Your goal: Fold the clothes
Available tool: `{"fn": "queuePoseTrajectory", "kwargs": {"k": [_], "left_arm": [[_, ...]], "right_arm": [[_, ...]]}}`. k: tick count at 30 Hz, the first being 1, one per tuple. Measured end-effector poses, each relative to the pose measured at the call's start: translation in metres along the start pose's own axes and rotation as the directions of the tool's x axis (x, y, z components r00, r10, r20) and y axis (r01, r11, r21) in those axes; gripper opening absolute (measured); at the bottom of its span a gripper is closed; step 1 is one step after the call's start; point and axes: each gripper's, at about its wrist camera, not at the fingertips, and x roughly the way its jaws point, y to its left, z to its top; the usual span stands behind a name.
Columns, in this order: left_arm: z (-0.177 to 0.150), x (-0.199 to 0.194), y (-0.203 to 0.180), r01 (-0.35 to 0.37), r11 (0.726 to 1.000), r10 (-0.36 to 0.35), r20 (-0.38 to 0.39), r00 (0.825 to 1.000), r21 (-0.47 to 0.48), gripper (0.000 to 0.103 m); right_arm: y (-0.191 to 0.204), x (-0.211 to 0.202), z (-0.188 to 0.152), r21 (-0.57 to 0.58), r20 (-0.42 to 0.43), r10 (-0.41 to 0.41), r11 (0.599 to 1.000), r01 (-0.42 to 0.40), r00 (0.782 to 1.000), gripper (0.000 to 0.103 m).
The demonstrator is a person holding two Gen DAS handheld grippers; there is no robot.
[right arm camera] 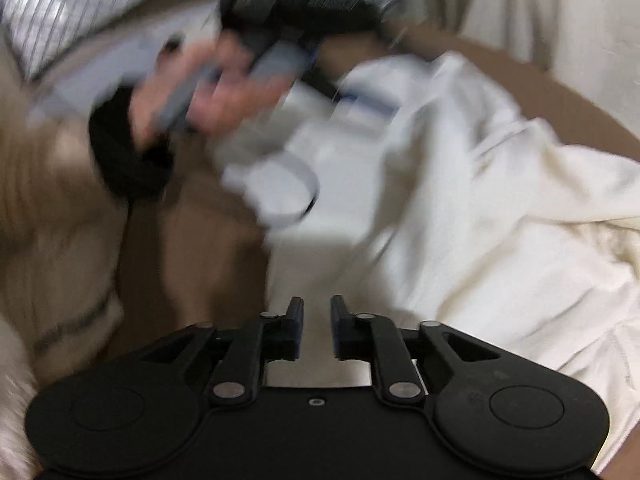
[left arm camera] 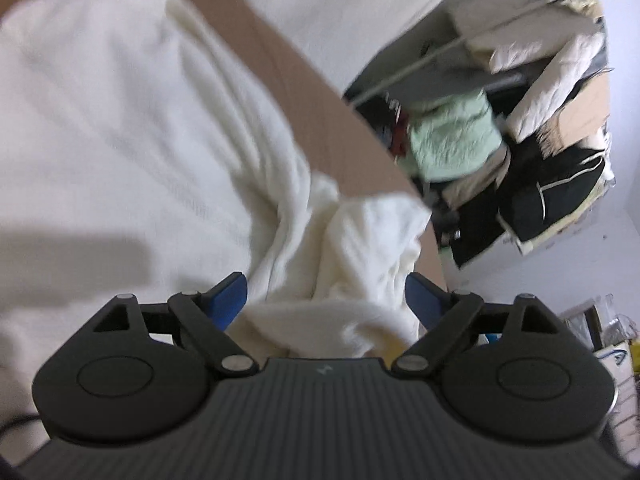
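A cream white garment [left arm camera: 132, 132] lies spread on a brown table [left arm camera: 280, 64]. In the left wrist view my left gripper [left arm camera: 326, 298] is open, its blue pads [left arm camera: 228, 300] wide apart on either side of a bunched fold of the cloth [left arm camera: 360, 248] near the table's edge. In the right wrist view my right gripper [right arm camera: 317, 322] stands over the same garment [right arm camera: 480, 208], jaws close together with a narrow gap; whether cloth is pinched is hidden. The person's hand [right arm camera: 208, 92] with the other gripper shows blurred at the top.
A cluttered rack of clothes and boxes [left arm camera: 520, 120] stands beyond the table's edge against a white wall. A pale green garment [left arm camera: 452, 140] hangs there. The person's beige trousers [right arm camera: 52, 200] and striped shirt [right arm camera: 80, 4] are at the left. Both views are motion-blurred.
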Motion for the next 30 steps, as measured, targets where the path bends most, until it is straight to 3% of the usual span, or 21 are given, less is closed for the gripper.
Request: {"fn": "queuePoseTrajectory", "kwargs": {"k": [2, 3, 4, 5, 6, 9, 12, 14, 16, 18, 19, 22, 25, 27, 30], "left_arm": [[-0.003, 0.014, 0.000, -0.031, 1.000, 0.031, -0.038, 0.999, -0.006, 0.087], [-0.004, 0.018, 0.000, -0.034, 0.999, 0.034, -0.050, 0.998, -0.006, 0.087], [-0.005, 0.020, 0.000, -0.029, 1.000, 0.028, -0.057, 0.998, -0.005, 0.087], [-0.005, 0.021, 0.000, -0.024, 1.000, 0.024, -0.061, 0.998, -0.004, 0.087], [-0.005, 0.021, 0.000, -0.021, 1.000, 0.021, -0.062, 0.998, -0.003, 0.087], [-0.004, 0.019, -0.001, -0.010, 1.000, 0.010, -0.069, 0.998, 0.001, 0.086], [-0.018, -0.005, -0.004, -0.034, 0.999, 0.031, -0.085, 0.996, -0.039, 0.086], [-0.031, -0.022, -0.008, -0.011, 1.000, 0.011, -0.077, 0.997, 0.006, 0.087], [-0.032, -0.018, -0.004, -0.002, 1.000, 0.001, -0.094, 0.996, -0.012, 0.087], [-0.031, -0.012, 0.002, 0.004, 0.999, -0.010, -0.118, 0.993, -0.049, 0.087], [-0.031, -0.011, 0.004, 0.022, 0.997, -0.031, -0.122, 0.992, -0.068, 0.087], [-0.029, -0.015, 0.006, 0.088, 0.991, -0.100, -0.110, 0.989, -0.106, 0.086], [-0.029, -0.021, 0.004, 0.060, 0.995, -0.065, -0.077, 0.995, -0.075, 0.087], [-0.029, -0.015, 0.002, 0.028, 0.999, -0.032, -0.114, 0.993, -0.034, 0.087], [-0.036, 0.004, -0.002, -0.057, 0.996, 0.068, -0.199, 0.978, 0.062, 0.085]], "right_arm": [[-0.023, -0.025, 0.008, 0.131, 0.135, 0.082, 0.986, -0.100, 0.987, 0.026], [-0.031, -0.034, 0.012, 0.182, 0.210, 0.135, 0.968, -0.175, 0.968, 0.028], [-0.037, -0.041, 0.016, 0.215, 0.274, 0.164, 0.950, -0.227, 0.948, 0.045], [-0.040, -0.042, 0.019, 0.239, 0.292, 0.147, 0.946, -0.220, 0.945, 0.056], [-0.041, -0.040, 0.023, 0.258, 0.285, 0.106, 0.949, -0.183, 0.953, 0.057], [-0.045, -0.019, 0.020, 0.253, 0.189, 0.004, 0.966, -0.052, 0.982, 0.057], [-0.067, -0.004, -0.004, 0.307, 0.185, 0.032, 0.947, -0.089, 0.982, 0.057], [-0.076, 0.002, -0.017, 0.386, 0.179, 0.011, 0.919, -0.081, 0.984, 0.057], [-0.069, 0.016, -0.024, 0.393, 0.138, -0.018, 0.919, -0.038, 0.990, 0.057], [-0.048, 0.030, -0.023, 0.293, 0.090, -0.042, 0.956, 0.014, 0.995, 0.024], [-0.037, 0.034, -0.020, 0.260, 0.096, -0.009, 0.965, -0.016, 0.995, 0.014], [-0.012, 0.047, -0.010, 0.216, 0.130, 0.116, 0.966, -0.143, 0.985, 0.014], [0.012, 0.068, 0.001, 0.167, 0.051, 0.184, 0.967, -0.190, 0.982, 0.019], [0.022, 0.072, 0.003, 0.128, 0.009, 0.195, 0.972, -0.195, 0.981, 0.023], [0.017, 0.047, 0.001, 0.187, 0.073, 0.127, 0.973, -0.138, 0.989, 0.023]]}}
